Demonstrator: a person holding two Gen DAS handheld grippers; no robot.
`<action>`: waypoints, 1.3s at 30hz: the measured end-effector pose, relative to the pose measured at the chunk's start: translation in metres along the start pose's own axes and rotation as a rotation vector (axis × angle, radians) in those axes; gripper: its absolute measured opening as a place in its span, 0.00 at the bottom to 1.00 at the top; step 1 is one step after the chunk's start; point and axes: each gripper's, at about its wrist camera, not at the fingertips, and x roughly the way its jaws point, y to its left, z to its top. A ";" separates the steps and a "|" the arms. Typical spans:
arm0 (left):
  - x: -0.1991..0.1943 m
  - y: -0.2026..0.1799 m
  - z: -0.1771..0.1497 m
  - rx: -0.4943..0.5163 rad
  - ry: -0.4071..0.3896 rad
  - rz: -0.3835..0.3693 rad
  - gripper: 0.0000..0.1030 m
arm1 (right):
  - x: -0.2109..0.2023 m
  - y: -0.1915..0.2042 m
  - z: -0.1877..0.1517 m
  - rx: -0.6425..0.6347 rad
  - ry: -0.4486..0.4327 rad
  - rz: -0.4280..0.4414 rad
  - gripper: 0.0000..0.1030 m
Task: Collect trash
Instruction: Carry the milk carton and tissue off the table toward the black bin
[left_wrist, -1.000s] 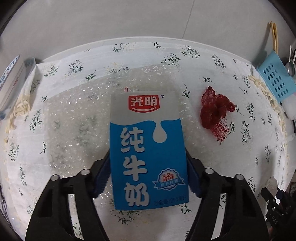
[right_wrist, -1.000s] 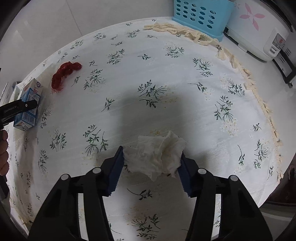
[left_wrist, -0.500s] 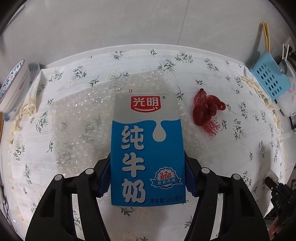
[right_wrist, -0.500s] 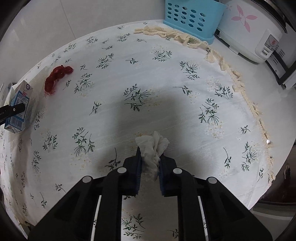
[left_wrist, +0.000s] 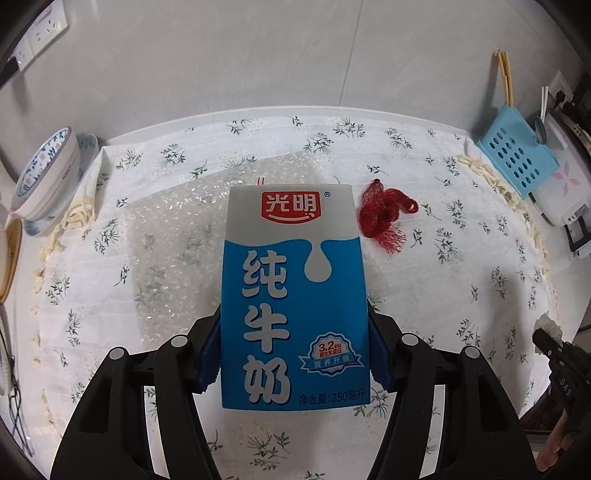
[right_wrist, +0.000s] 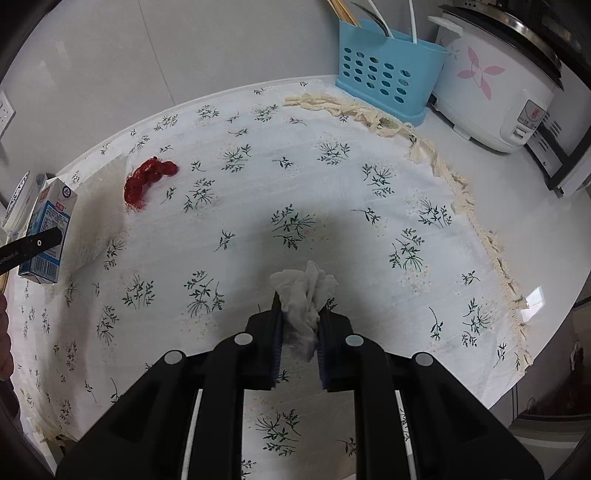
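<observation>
Blue pads of the left gripper squeeze the carton by its sides. Right gripper pinches the tissue; red net lies apart.

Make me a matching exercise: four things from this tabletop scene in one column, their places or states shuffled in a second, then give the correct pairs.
Things:
1. milk carton
2. crumpled tissue
3. red net
4. blue basket

Places or states:
A. lying loose on the tablecloth
B. clamped in the right gripper
C. standing beside the rice cooker, holding utensils
D. held in the left gripper

Pairs: 1-D, 2-B, 3-A, 4-C
</observation>
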 end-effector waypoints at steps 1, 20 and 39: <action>-0.004 -0.001 -0.001 0.002 -0.004 -0.001 0.60 | -0.003 0.001 0.000 -0.002 -0.005 0.002 0.14; -0.074 -0.021 -0.040 0.014 -0.072 -0.036 0.60 | -0.066 0.019 -0.015 -0.081 -0.096 0.048 0.14; -0.124 -0.037 -0.126 -0.010 -0.087 -0.052 0.60 | -0.110 0.029 -0.071 -0.165 -0.118 0.106 0.14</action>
